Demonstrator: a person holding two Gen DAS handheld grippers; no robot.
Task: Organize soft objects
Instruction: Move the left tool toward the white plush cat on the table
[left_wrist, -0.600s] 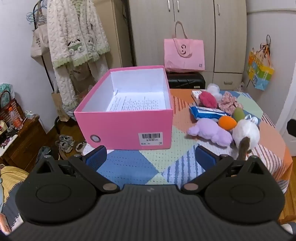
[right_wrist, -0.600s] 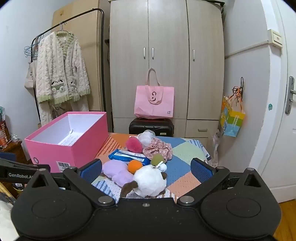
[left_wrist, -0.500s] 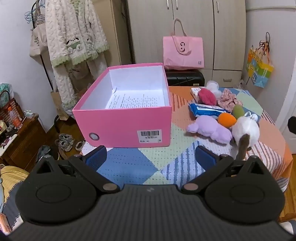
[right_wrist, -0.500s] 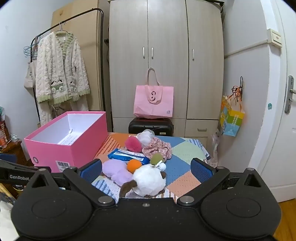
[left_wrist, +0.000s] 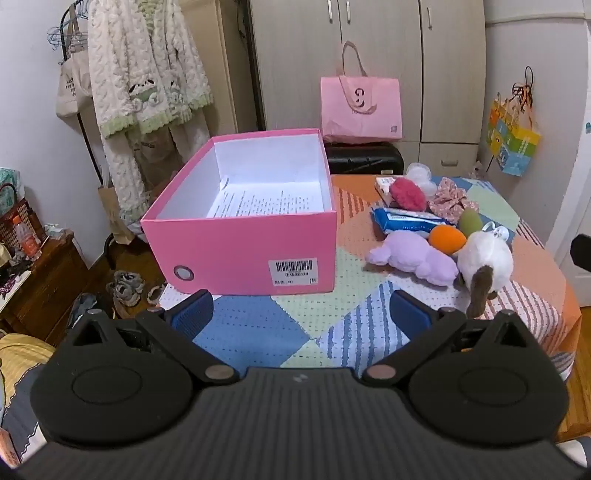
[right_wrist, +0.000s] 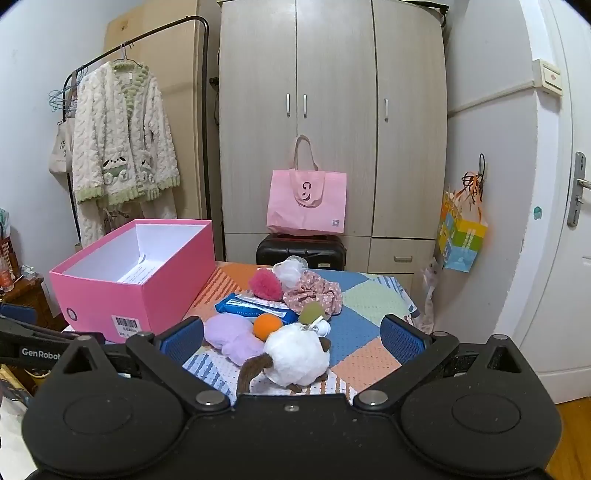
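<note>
Left gripper (left_wrist: 301, 308): its jaws are standing wide apart with nothing between them, hovering over the patchwork tablecloth (left_wrist: 258, 332) just in front of the pink box.
Right gripper (right_wrist: 293, 334): it is also gaping wide and gripping nothing; the white plush toy (right_wrist: 297, 356) is lying on the table between and just beyond its blue pads (right_wrist: 400, 338) (not touched by either one).
Pink box (left_wrist: 240, 251): it is sitting open on the left part of the table, with a barcode sticker facing the left camera and only a printed sheet of paper (left_wrist: 266, 203) lying on its white floor.
Soft things: they are all lying in one cluster to the right of the box, none of them inside it.
White plush toy (left_wrist: 485, 258): it is resting at the near end of the cluster, a brown limb hanging toward the table edge.
Purple plush toy (left_wrist: 413, 256): it is lying just beside the white one, on the box side, with a gap between it and the box.
Orange ball (left_wrist: 447, 238): it is nestling against the purple and white toys.
Green ball (left_wrist: 470, 220): it is sitting just behind the orange one.
Blue packet (left_wrist: 404, 219): it is lying flat behind the purple toy.
Pink pom-pom (left_wrist: 406, 194): it is resting behind the packet.
Floral scrunchie (left_wrist: 450, 201): it is lying to the right of the pom-pom.
White puff (right_wrist: 288, 271): it is sitting at the far end (details too small to tell).
Background: a pink bag (right_wrist: 306, 201) is standing on a black suitcase (right_wrist: 301, 251) before the wardrobe (right_wrist: 332, 110).
</note>
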